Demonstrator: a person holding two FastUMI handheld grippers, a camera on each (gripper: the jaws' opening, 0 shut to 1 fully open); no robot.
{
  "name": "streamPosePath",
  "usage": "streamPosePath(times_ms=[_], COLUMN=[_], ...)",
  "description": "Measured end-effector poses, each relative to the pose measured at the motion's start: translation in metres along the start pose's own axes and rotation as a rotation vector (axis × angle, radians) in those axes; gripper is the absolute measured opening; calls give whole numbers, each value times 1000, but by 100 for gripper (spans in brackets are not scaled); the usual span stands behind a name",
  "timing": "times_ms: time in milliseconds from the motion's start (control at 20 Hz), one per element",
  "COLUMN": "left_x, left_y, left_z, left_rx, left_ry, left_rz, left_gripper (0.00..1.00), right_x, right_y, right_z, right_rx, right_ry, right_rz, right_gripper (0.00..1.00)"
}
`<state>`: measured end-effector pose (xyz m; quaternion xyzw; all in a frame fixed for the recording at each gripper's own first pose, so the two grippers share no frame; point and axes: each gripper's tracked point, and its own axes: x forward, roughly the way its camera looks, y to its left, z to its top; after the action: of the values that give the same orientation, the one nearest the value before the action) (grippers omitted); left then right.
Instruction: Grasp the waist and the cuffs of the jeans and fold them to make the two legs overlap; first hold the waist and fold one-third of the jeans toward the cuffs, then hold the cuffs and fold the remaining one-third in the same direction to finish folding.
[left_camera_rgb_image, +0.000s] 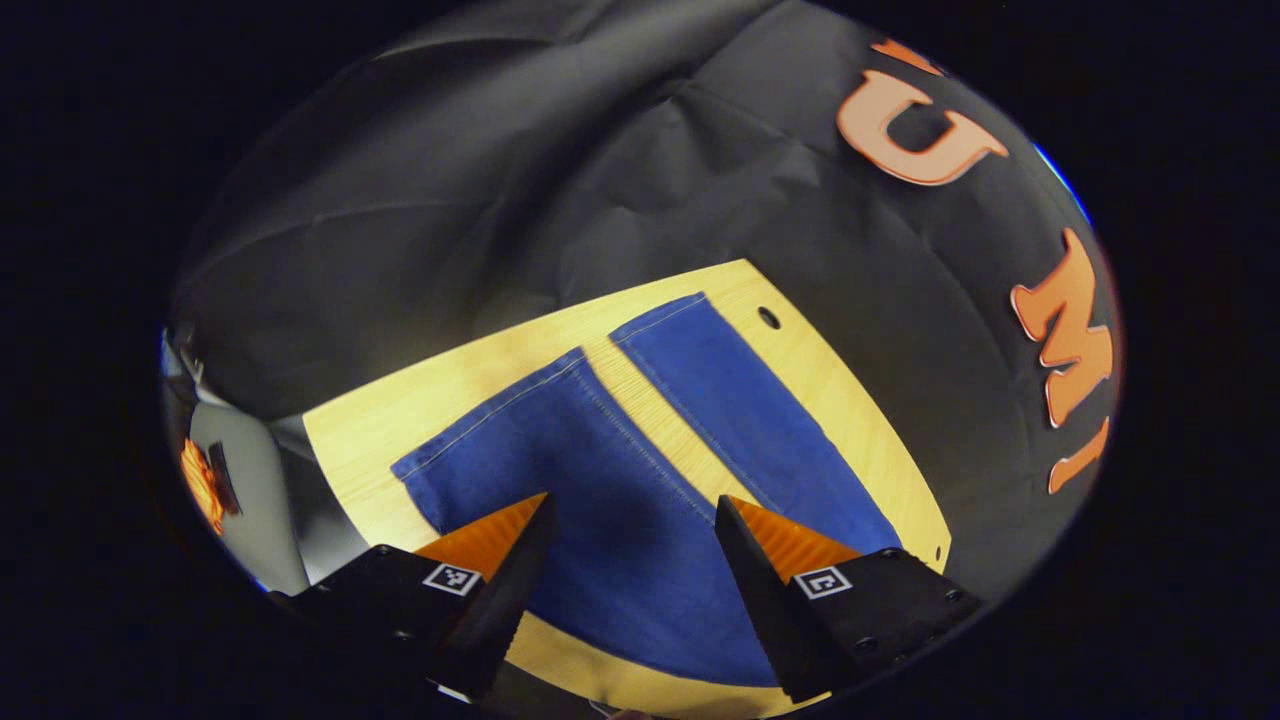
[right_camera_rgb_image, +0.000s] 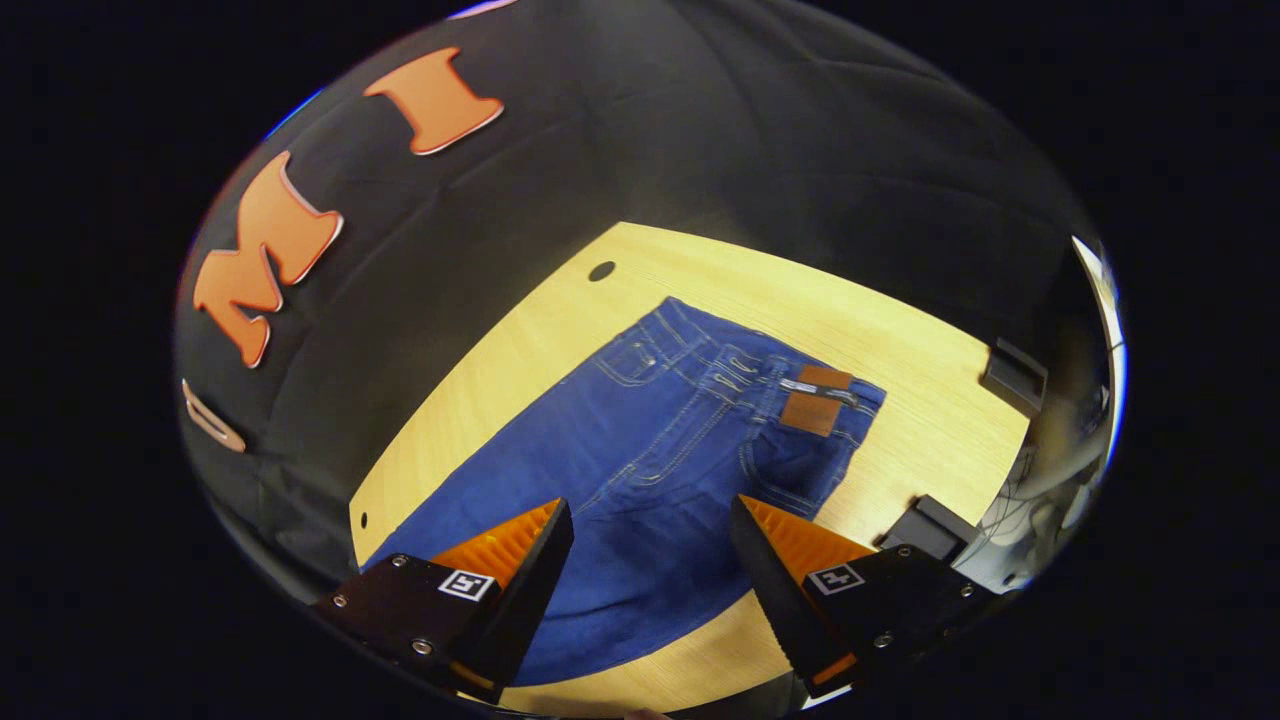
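Observation:
Blue jeans lie flat on a light wooden table (left_camera_rgb_image: 400, 420). In the left gripper view the two legs (left_camera_rgb_image: 620, 470) spread apart toward their cuffs (left_camera_rgb_image: 490, 415), with a strip of table between them. My left gripper (left_camera_rgb_image: 632, 510) hovers open above the legs, nothing between its fingers. In the right gripper view the waist (right_camera_rgb_image: 760, 375) with a brown patch (right_camera_rgb_image: 815, 405) lies at the far end of the jeans (right_camera_rgb_image: 640, 470). My right gripper (right_camera_rgb_image: 650, 515) hangs open above the seat and thigh area, holding nothing.
The table (right_camera_rgb_image: 930, 440) has a small round hole (left_camera_rgb_image: 768, 318) near its far edge, also visible as a hole (right_camera_rgb_image: 601, 271) in the right gripper view. Dark clamps (right_camera_rgb_image: 1012, 375) sit on the table's right edge. Black cloth walls surround the table.

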<state>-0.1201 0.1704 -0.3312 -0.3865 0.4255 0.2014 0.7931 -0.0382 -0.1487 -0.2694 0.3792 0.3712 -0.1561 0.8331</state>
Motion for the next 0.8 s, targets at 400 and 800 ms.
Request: streamPosePath(times_ms=[400, 800], left_x=[-2, 3], left_y=[71, 106], left_z=[-17, -28], left_rx=[-256, -421], left_ry=[112, 146], left_rz=[47, 4], left_gripper=[98, 96], right_x=[13, 22], right_y=[-34, -59], right_z=[3, 2], right_rx=[131, 202], right_ry=[76, 151], right_rz=[-25, -17], right_gripper=[98, 98])
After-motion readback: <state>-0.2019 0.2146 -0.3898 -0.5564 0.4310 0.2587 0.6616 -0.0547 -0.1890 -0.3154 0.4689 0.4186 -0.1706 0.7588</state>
